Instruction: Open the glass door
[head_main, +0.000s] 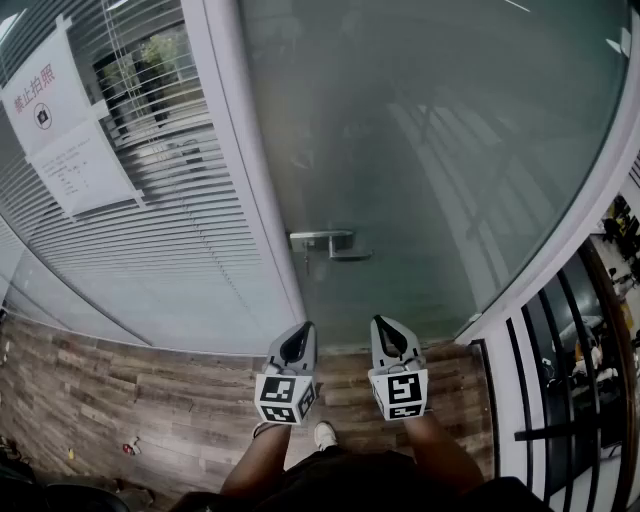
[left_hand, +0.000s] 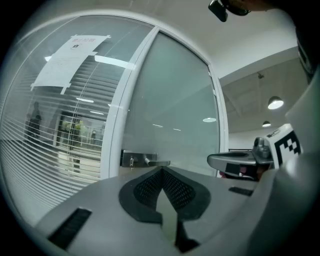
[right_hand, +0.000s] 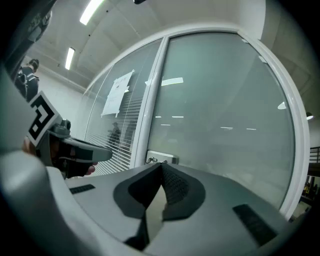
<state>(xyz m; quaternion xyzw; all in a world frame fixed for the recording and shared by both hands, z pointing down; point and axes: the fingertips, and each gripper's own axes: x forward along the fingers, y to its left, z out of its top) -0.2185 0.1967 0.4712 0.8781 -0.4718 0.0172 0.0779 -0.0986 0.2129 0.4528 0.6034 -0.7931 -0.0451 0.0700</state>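
Glass door: we are standing square to it. It is sitting closed in its white frame, so we are judging that the whole task lies ahead of us.
Blinded window: it is filling the fixed panel left of the frame, with paper notices taped to it (nothing there for us to handle).
Wooden floor: we are standing back from the foot of the door, probably to leave it room; we cannot tell which way it swings.
Left gripper: we are holding it about level and aimed at the door, well short of the glass. Its jaws are pressed together on nothing.
Right gripper: we are carrying it just beside the left one, also level. Its jaws are likewise pressed together and empty.
Door handle: the metal lever is sitting at the door's left edge, just beside the frame. It is lying level and untouched, ahead of both grippers. We are guessing that closed jaws suit pushing down on the lever better than pinching it.
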